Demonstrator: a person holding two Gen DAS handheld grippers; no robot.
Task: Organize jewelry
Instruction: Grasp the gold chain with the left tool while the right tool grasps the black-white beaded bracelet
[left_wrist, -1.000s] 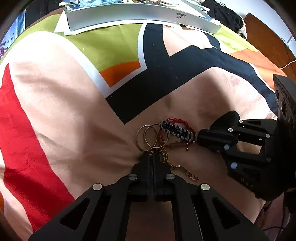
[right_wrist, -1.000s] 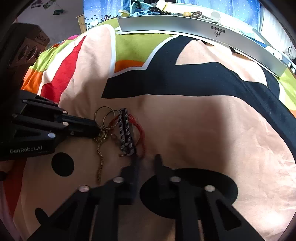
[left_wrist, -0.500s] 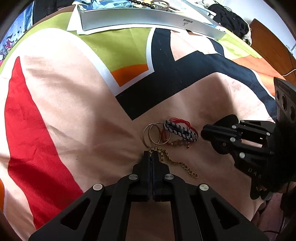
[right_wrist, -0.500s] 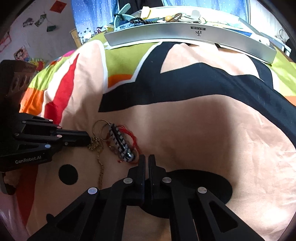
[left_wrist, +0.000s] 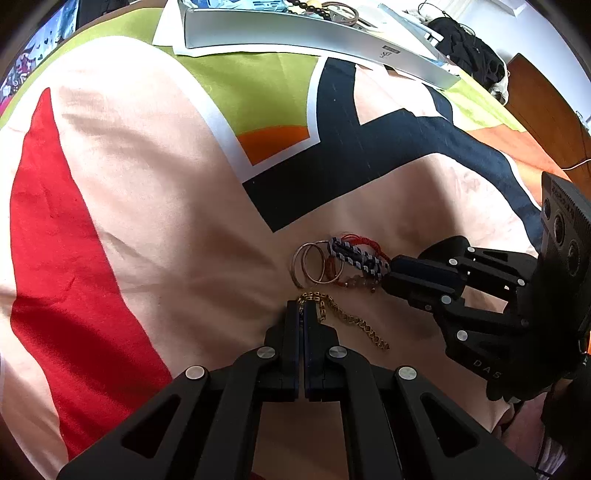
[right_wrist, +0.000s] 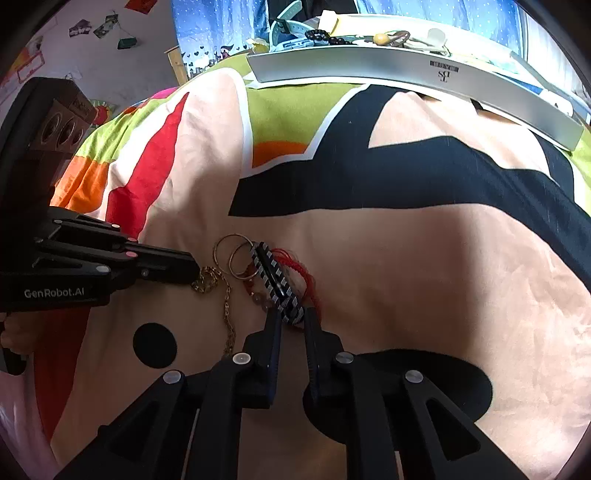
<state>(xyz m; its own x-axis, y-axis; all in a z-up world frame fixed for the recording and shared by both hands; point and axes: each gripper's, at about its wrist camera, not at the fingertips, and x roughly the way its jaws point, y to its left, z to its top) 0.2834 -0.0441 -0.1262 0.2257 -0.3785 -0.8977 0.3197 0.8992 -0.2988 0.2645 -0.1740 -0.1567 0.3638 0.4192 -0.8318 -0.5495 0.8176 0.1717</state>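
A small pile of jewelry lies on the patterned bedspread: two thin gold rings (left_wrist: 312, 263) (right_wrist: 236, 254), a black-and-white woven bracelet (left_wrist: 356, 256) (right_wrist: 277, 282), a red cord bracelet (left_wrist: 364, 242) (right_wrist: 301, 266) and a gold chain (left_wrist: 349, 319) (right_wrist: 227, 314). My left gripper (left_wrist: 303, 308) is shut on the near end of the gold chain. My right gripper (right_wrist: 291, 317) has its jaws narrowly apart around the near end of the woven bracelet. Each gripper shows in the other's view, the left (right_wrist: 184, 266) and the right (left_wrist: 391, 273).
A long silver tray (left_wrist: 314, 31) (right_wrist: 406, 72) with beads and other items lies at the far edge of the bed. A wooden headboard (left_wrist: 546, 107) stands at the right. A blue curtain (right_wrist: 221, 26) hangs behind.
My right gripper, shut half a second ago, has opened a little and moved forward onto the woven bracelet's end. My left gripper stays shut on the chain and has drawn it slightly away from the rings.
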